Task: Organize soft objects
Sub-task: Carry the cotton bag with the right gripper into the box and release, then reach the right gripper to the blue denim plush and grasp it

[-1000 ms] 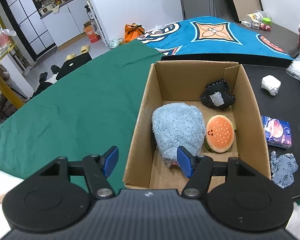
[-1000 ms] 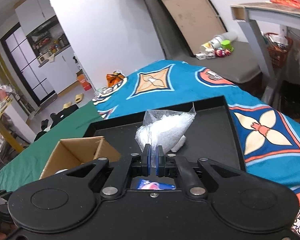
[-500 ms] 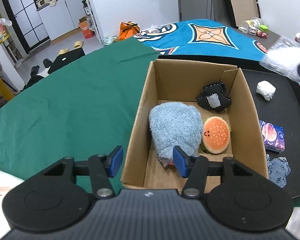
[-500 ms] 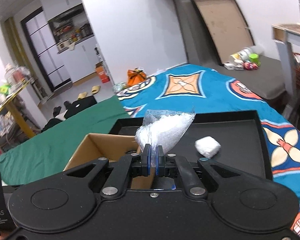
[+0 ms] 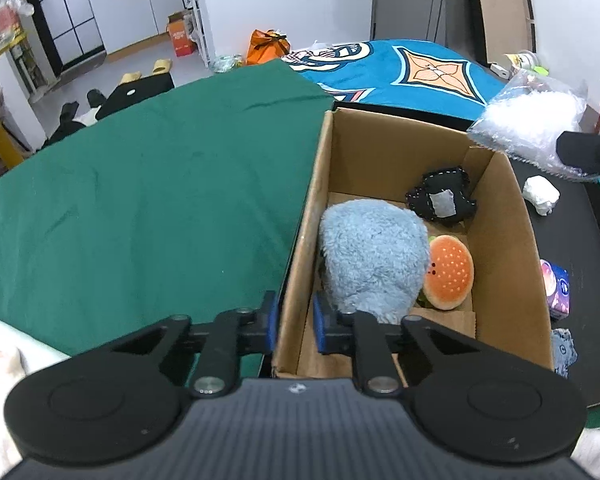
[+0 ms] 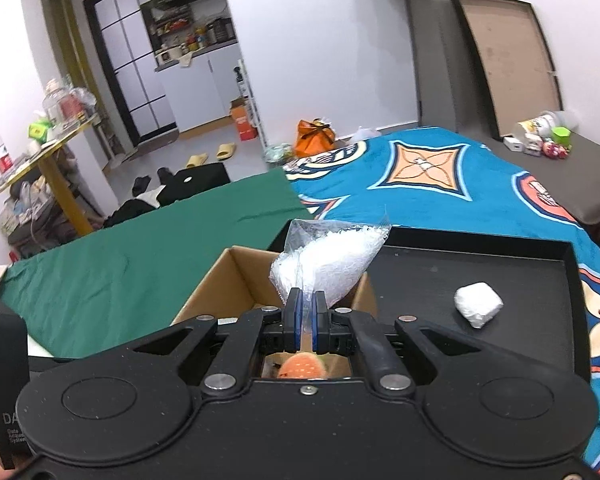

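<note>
— Right gripper (image 6: 305, 322), jaws shut tight on the plastic bag of white filling (image 6: 332, 258), hangs above the cardboard box (image 5: 496, 200); our left gripper (image 5: 294, 322) pinches the box's near-left wall.

— We'd steady the box, carry the bag past the rim, lower it into the bare far corner beside the black plush (image 5: 442, 200), then release.

One box (image 5: 500, 216). Inside it, three soft toys: one blue plush (image 5: 374, 256), one burger (image 5: 450, 272), one black plush (image 5: 442, 200). One clear bag (image 5: 528, 120). One white wad (image 5: 542, 194). One tissue pack (image 5: 558, 288). One blue cloth (image 5: 564, 350). One tray (image 6: 500, 264). Two slippers (image 6: 210, 154).
</note>
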The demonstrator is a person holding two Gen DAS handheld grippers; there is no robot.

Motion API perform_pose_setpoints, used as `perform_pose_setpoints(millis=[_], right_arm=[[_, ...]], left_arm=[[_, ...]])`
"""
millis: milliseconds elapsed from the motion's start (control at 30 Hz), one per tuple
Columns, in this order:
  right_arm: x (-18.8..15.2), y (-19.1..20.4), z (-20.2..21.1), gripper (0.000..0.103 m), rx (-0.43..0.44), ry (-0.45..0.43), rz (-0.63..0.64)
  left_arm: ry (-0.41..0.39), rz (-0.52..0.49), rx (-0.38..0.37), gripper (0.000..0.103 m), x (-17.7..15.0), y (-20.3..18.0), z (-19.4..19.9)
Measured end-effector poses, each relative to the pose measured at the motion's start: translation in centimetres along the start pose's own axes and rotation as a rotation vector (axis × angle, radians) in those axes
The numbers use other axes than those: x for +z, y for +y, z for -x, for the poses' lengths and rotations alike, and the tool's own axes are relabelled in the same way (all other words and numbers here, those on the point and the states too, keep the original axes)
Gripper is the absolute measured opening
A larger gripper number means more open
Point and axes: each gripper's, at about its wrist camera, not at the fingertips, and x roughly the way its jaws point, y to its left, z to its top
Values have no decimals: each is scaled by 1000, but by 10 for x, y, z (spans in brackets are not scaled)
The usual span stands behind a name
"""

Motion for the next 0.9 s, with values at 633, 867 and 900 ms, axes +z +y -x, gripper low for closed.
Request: perform_pose_setpoints(millis=[633,867,900], right_arm=[[-12,3,-8,29,-12,109,-5],[-27,-20,9,29,-57,103,-55],[-29,-23,11,29,-61,104,-61]], left_arm=[[14,41,-21,12,-2,8,-1],[7,1,0,16,-1,1,3],[8,1,4,16,-1,1,3]])
